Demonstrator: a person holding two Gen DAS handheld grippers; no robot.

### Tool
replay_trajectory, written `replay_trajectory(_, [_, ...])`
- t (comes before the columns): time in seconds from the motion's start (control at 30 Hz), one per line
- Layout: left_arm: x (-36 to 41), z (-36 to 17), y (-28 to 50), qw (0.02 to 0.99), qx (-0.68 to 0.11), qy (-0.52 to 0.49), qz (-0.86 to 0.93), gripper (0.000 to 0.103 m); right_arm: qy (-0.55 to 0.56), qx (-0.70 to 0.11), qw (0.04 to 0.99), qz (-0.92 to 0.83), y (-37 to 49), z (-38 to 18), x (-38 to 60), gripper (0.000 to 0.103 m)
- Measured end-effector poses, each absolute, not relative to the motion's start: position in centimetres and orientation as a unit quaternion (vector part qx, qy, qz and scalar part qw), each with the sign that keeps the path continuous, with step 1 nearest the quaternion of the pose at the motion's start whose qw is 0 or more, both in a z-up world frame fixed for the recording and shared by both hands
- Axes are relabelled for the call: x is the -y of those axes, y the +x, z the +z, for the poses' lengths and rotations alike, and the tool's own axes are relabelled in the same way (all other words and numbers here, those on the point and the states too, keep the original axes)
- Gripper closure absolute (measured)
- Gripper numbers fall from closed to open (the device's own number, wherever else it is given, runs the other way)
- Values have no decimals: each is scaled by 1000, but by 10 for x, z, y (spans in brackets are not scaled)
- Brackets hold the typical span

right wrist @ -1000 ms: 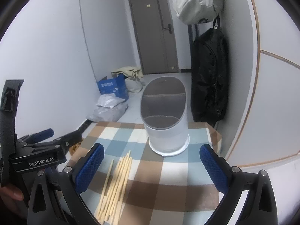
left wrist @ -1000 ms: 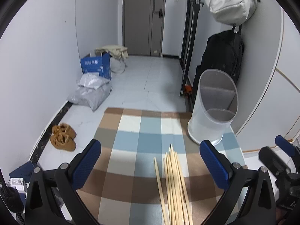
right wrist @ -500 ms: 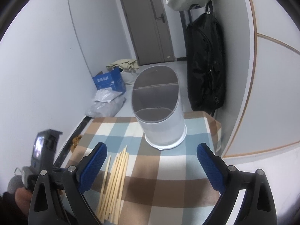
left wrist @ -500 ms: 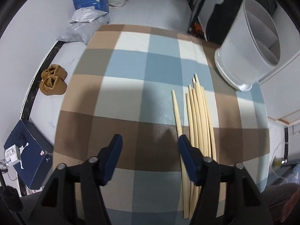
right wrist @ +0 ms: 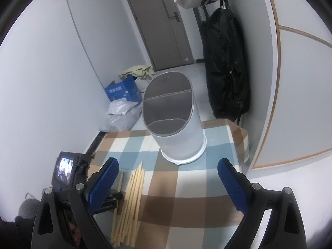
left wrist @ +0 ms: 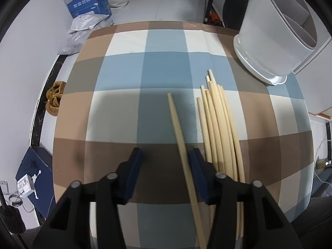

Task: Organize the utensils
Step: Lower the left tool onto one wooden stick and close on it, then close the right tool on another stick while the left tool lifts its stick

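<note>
Several pale wooden chopsticks (left wrist: 220,128) lie in a bundle on the checked tablecloth (left wrist: 124,112). One single chopstick (left wrist: 178,128) lies apart to their left. My left gripper (left wrist: 165,161) is low over the cloth, open, its jaws straddling the single chopstick without closing on it. A white utensil holder (right wrist: 176,124) with divided compartments stands at the far right of the table; it also shows in the left wrist view (left wrist: 269,37). My right gripper (right wrist: 168,176) is wide open and empty, held above the table facing the holder. The bundle (right wrist: 130,199) lies at its lower left.
The table's right side meets a wall; a black backpack (right wrist: 226,66) hangs behind the holder. On the floor beyond the table are a blue box (left wrist: 91,4), grey bags (left wrist: 83,27) and brown slippers (left wrist: 55,97). The left hand-held gripper body (right wrist: 68,176) shows in the right wrist view.
My left gripper has tilted down and dropped to the cloth, narrowing from wide open to straddle the single chopstick. My right gripper stayed wide open and shifted slightly.
</note>
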State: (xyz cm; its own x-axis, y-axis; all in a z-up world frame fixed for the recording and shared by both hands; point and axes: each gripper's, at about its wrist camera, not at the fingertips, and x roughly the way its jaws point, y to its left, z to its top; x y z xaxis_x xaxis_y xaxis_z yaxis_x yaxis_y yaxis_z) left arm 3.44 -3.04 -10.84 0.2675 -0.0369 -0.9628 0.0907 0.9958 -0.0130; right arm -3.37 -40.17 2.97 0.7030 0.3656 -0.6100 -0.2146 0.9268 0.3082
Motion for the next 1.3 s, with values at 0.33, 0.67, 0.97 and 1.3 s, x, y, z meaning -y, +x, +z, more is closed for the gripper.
replay_trajectory(0.33, [22, -115, 51, 793, -606, -3, -72, 101, 105, -379, 903, 172, -30, 20, 396, 11])
replay_trajectory(0.67, [20, -93, 34, 804, -583, -55, -100, 101, 82, -461, 858, 210, -27, -20, 363, 39])
replay_trajectory(0.97, [4, -50, 5, 839, -522, -89, -122, 101, 69, -528, 812, 237, 1, -46, 319, 53])
replay_trajectory(1.3, [-37, -53, 39, 844, -504, -127, -134, 101, -39, -589, 782, 201, 27, -88, 277, 80])
